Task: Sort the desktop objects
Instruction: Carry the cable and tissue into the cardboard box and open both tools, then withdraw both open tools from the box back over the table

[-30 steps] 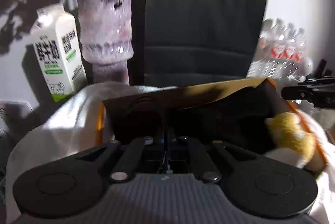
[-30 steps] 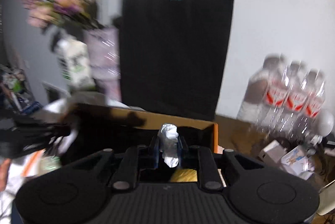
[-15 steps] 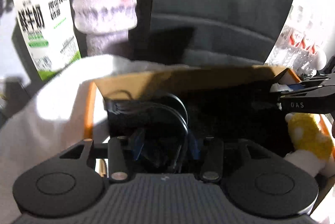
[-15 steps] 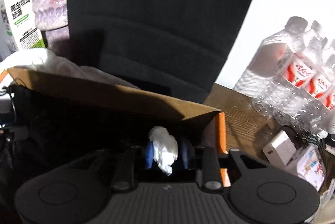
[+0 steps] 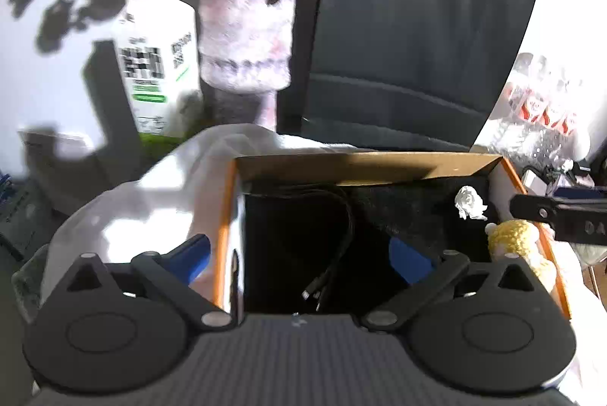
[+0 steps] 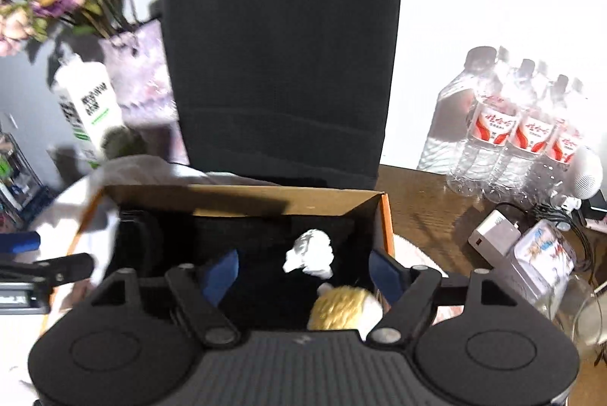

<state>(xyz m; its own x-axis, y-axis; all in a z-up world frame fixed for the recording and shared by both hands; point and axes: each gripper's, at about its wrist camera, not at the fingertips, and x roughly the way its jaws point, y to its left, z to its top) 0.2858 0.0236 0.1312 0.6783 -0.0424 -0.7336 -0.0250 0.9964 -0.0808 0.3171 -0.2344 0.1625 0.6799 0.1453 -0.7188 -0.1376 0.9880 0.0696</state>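
Both grippers, jaws wide apart, empty, above my cardboard box (image 5: 364,165).
Left gripper (image 5: 299,254): over black cable (image 5: 343,235). Right gripper (image 6: 303,267): over crumpled tissue (image 6: 311,250), yellow plush toy (image 6: 341,307).

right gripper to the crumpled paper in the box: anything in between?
Nothing visible. The right gripper is open, and the crumpled paper lies loose in the cardboard box, showing between the two fingers. The yellow plush toy sits nearer the camera, below the paper, off the line.
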